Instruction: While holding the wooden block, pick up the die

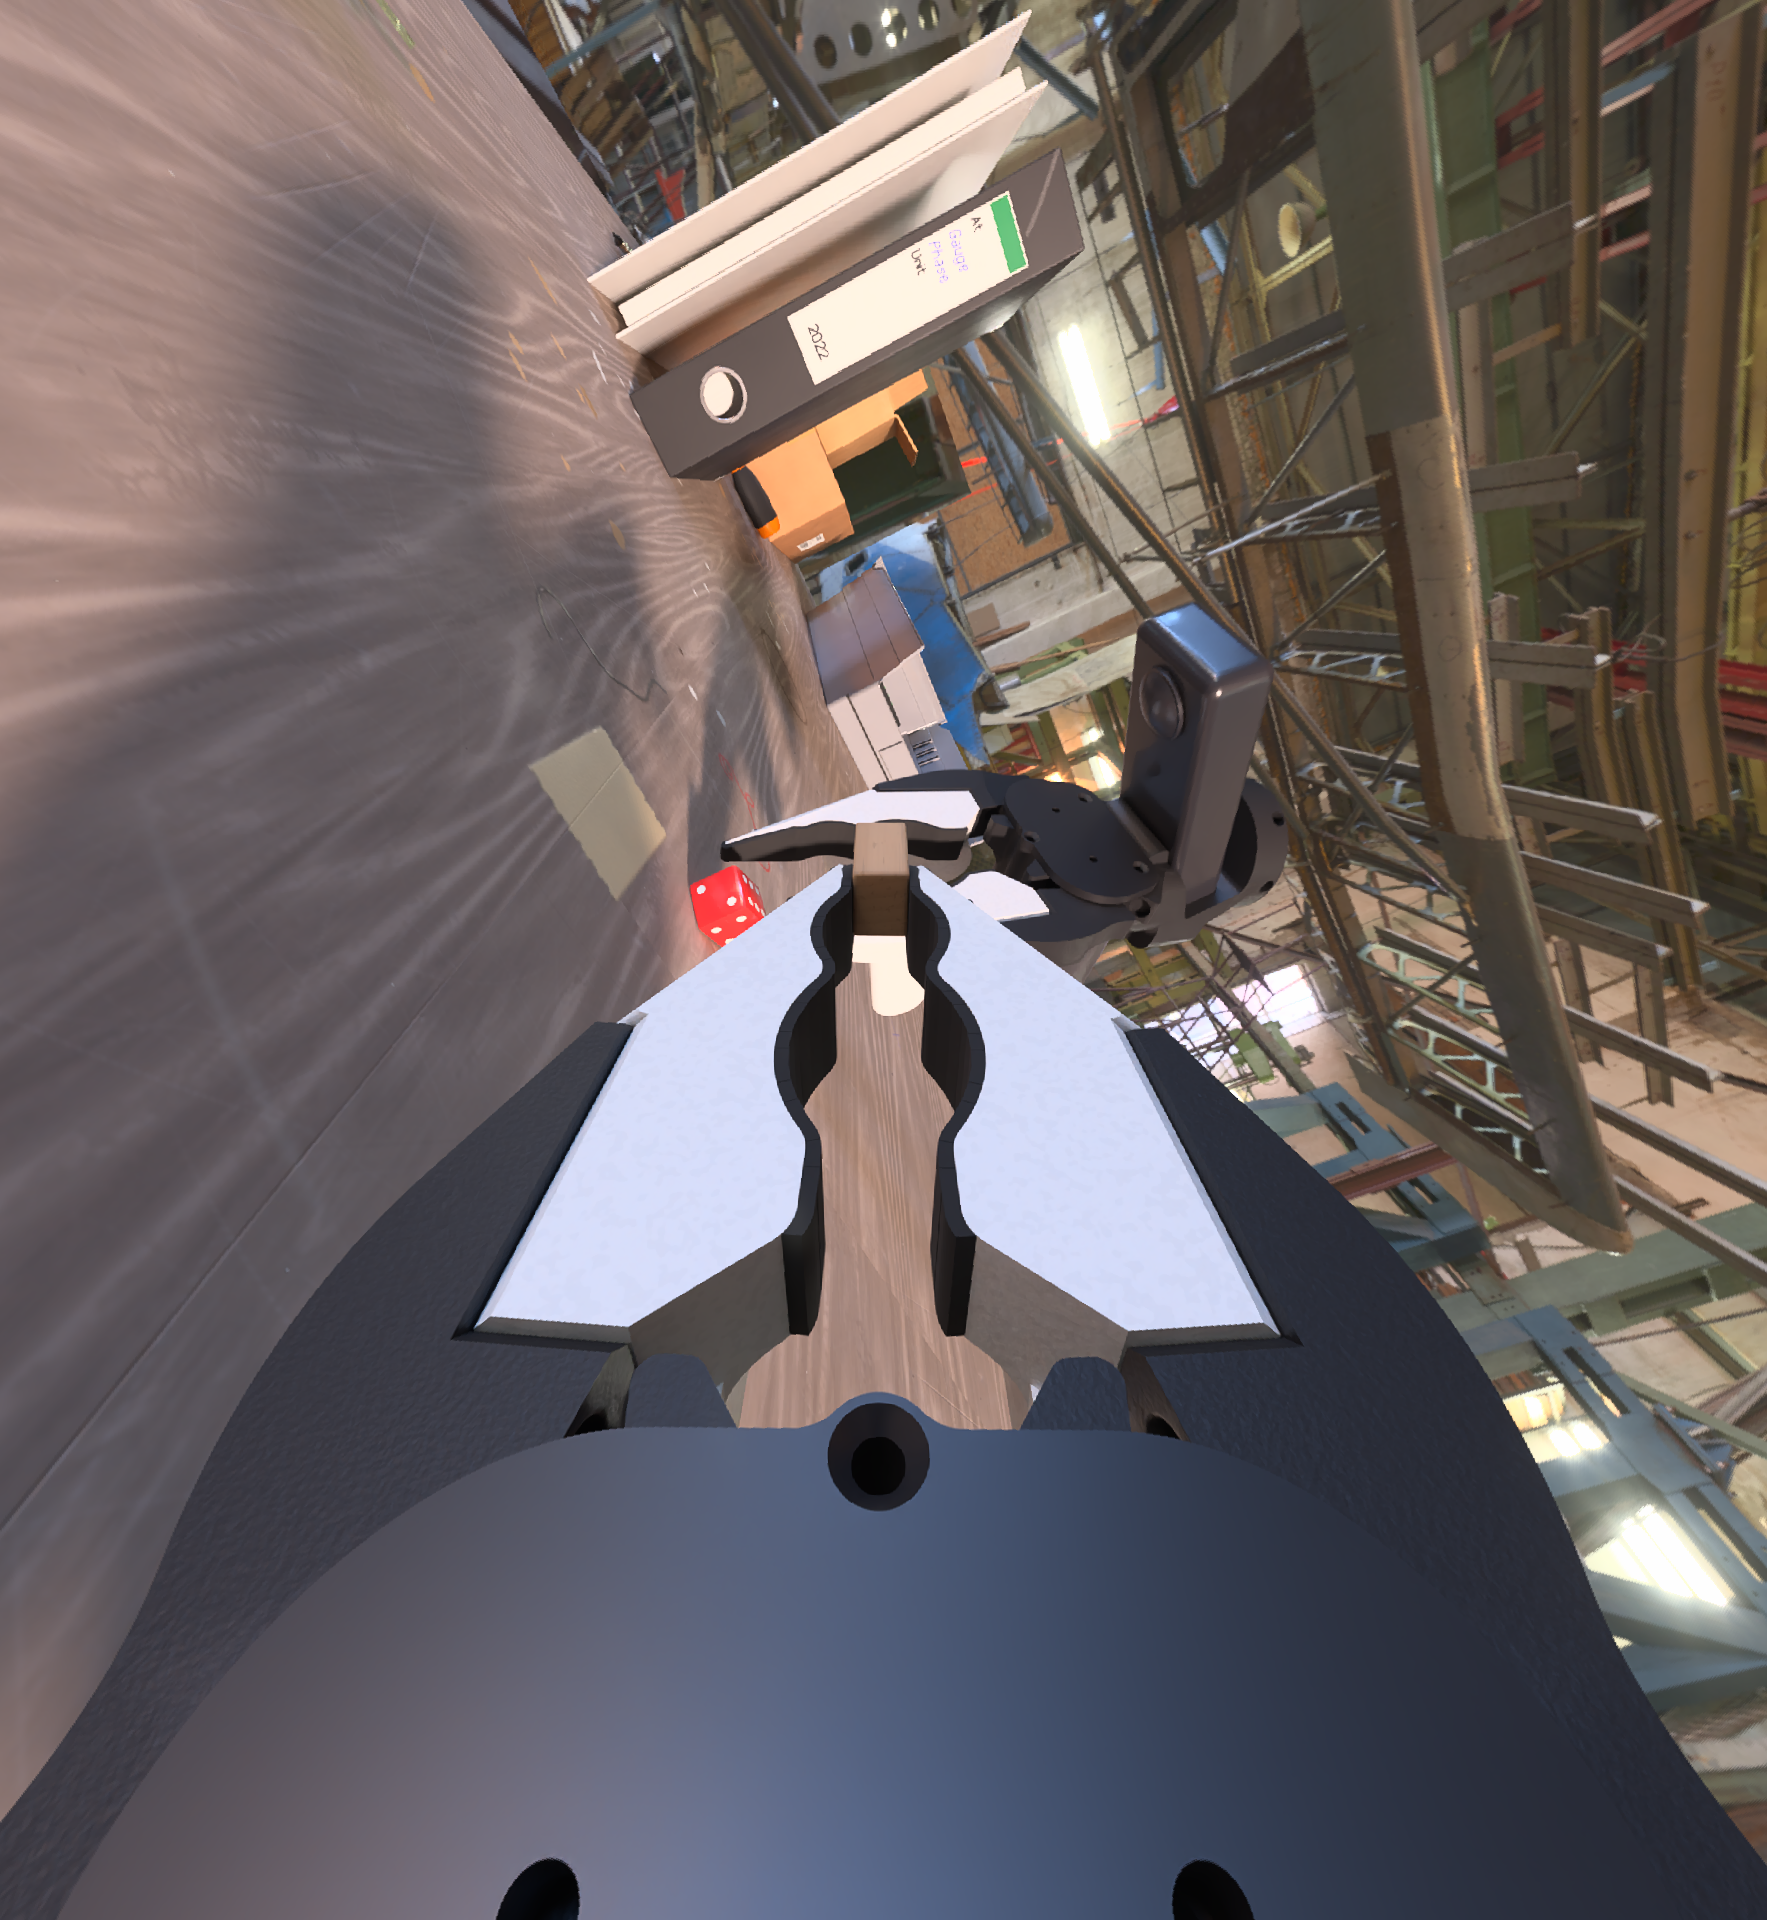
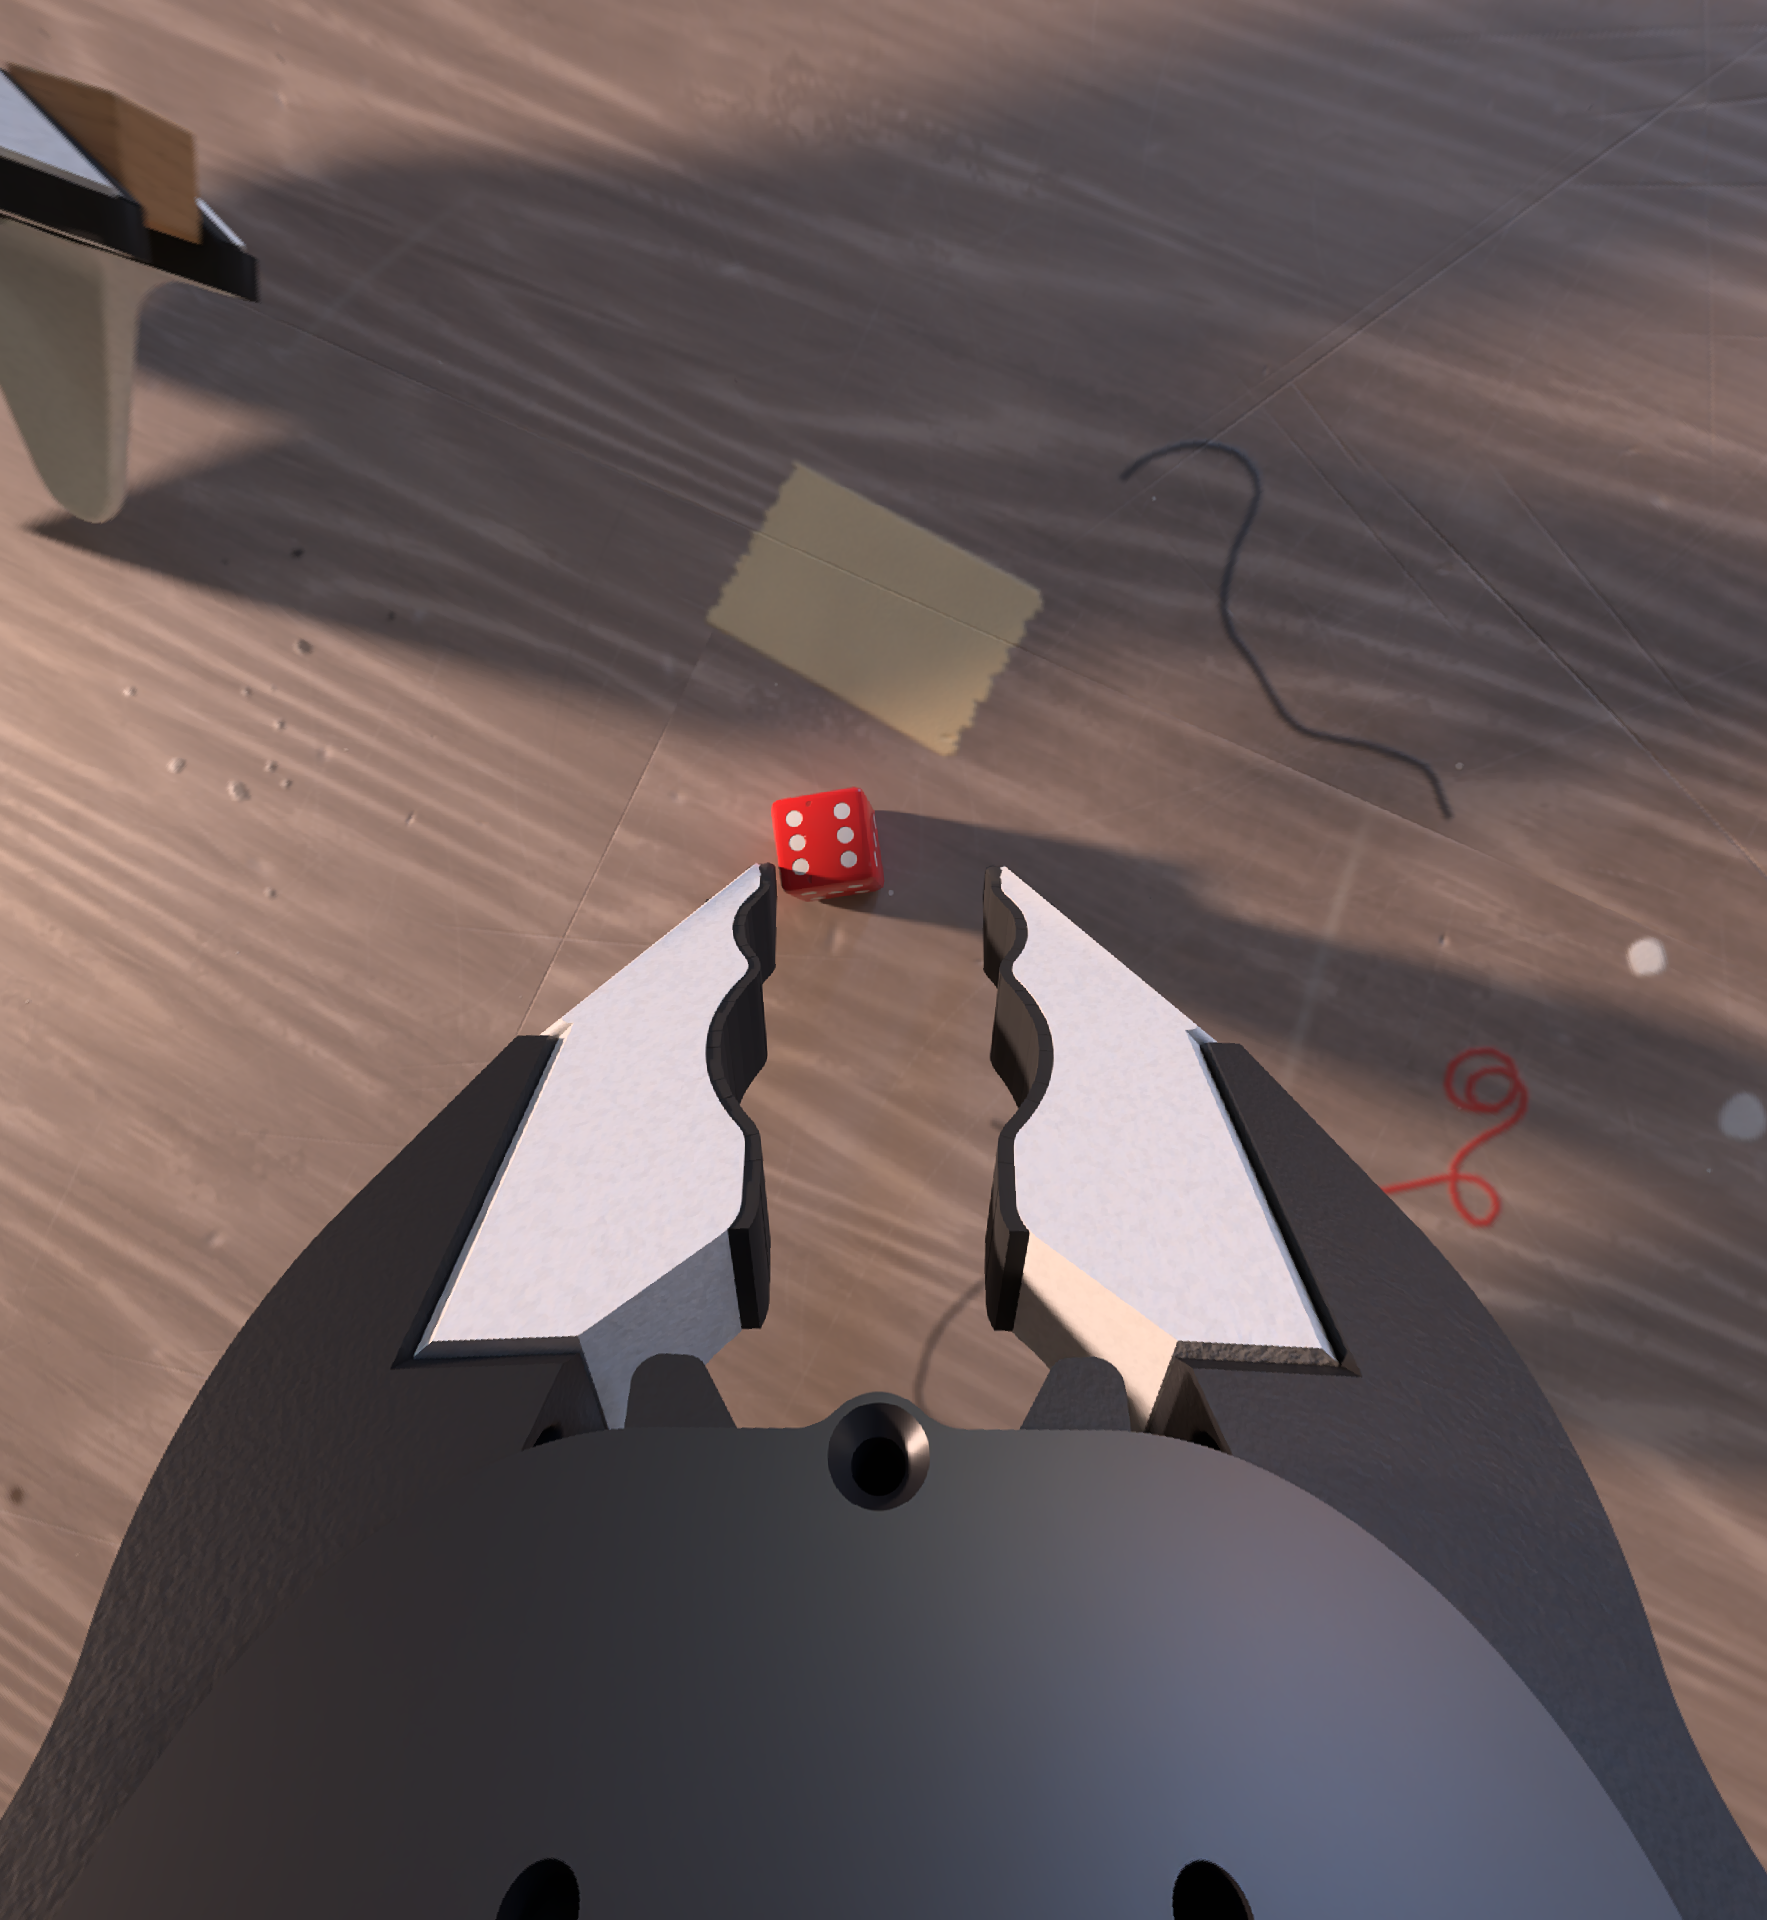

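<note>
1. Between the tips of the left gripper [image 1: 881, 902], the wooden block [image 1: 880, 878] is clamped, its far end poking out beyond the fingertips; the jaws are drawn in narrow against its two sides.
2. Beyond those tips and to their left, the red die [image 1: 725, 904] sits on the brown tabletop [image 1: 235, 623], close to the left finger's tip but apart from it.
3. Farther ahead of the left jaws, a grey binder [image 1: 858, 322] with a pale spine label stands at the table's edge with white folders [image 1: 827, 197] stacked against it; what they contain cannot be seen. An orange cardboard box [image 1: 837, 468] with an open flap lies behind the binder, its inside dark.
4. The left gripper is rolled onto its side, so the tabletop rises like a wall on its left.
5. Just ahead of the right gripper [image 2: 879, 883], the die lies on the table by the left finger's tip, nearly touching it and off-centre in the gap; six white pips face up.
6. The right jaws stand wide apart and hold nothing, pointing steeply down at the table.
7. Past the die lies a tan patch of tape [image 2: 879, 603]; right of the jaws, a dark thread [image 2: 1263, 623] and a red thread [image 2: 1471, 1132].
</note>
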You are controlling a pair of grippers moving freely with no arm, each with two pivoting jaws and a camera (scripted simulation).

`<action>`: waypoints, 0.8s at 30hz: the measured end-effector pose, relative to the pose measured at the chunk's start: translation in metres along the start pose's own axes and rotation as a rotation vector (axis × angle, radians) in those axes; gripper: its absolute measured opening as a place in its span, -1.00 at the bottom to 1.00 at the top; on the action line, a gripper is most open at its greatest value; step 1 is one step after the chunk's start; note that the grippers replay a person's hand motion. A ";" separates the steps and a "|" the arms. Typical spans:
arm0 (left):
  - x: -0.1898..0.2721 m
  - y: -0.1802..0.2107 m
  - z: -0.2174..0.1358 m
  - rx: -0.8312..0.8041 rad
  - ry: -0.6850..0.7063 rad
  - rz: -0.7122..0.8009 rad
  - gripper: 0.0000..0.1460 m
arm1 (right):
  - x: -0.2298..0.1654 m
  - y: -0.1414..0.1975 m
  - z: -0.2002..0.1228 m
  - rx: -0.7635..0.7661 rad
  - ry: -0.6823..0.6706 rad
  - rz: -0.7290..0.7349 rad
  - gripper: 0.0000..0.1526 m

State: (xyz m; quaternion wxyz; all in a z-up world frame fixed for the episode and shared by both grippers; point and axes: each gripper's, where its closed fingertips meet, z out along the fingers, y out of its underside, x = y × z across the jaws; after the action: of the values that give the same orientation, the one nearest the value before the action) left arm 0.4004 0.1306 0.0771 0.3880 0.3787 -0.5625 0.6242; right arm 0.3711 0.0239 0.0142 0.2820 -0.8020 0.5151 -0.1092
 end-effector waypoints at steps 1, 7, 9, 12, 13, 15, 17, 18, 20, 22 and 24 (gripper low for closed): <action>0.000 0.000 0.000 -0.001 0.000 0.001 -0.89 | 0.000 0.000 0.002 -0.023 0.007 0.001 -0.48; 0.000 0.000 0.000 -0.001 0.002 0.001 -0.89 | -0.001 -0.006 0.006 -0.090 -0.041 -0.031 -0.44; 0.001 0.000 0.000 0.002 0.004 -0.002 -0.89 | -0.001 -0.007 0.006 -0.115 -0.071 -0.055 -0.44; 0.001 -0.001 -0.001 0.006 0.008 0.004 -0.89 | -0.001 -0.008 0.006 -0.156 -0.124 -0.089 -0.44; 0.002 -0.002 -0.001 0.011 0.012 0.003 -0.89 | -0.001 -0.009 0.007 -0.164 -0.139 -0.102 -0.44; 0.002 -0.003 -0.001 0.019 0.020 -0.002 -0.89 | -0.003 -0.013 0.009 -0.165 -0.179 -0.137 -0.45; 0.002 -0.005 -0.002 0.032 0.028 -0.008 -0.89 | -0.009 -0.017 0.012 -0.138 -0.238 -0.197 -0.45; 0.003 -0.007 -0.003 0.041 0.031 -0.009 -0.89 | -0.011 -0.018 0.012 -0.126 -0.258 -0.216 -0.45; 0.003 -0.011 -0.005 0.069 0.034 -0.009 -0.89 | -0.009 -0.023 0.010 -0.077 -0.236 -0.216 -0.45; 0.003 -0.016 -0.007 0.108 0.030 0.007 -0.89 | -0.006 -0.028 0.004 0.013 -0.189 -0.163 -0.48; 0.003 -0.021 -0.010 0.154 0.016 0.032 -0.89 | -0.005 -0.026 0.002 0.072 -0.134 -0.087 -0.48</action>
State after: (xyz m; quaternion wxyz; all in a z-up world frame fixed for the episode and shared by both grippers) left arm 0.4183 0.1420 0.0875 0.3522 0.3936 -0.5156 0.6747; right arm 0.3894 0.0373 0.0279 0.3396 -0.8185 0.4553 -0.0862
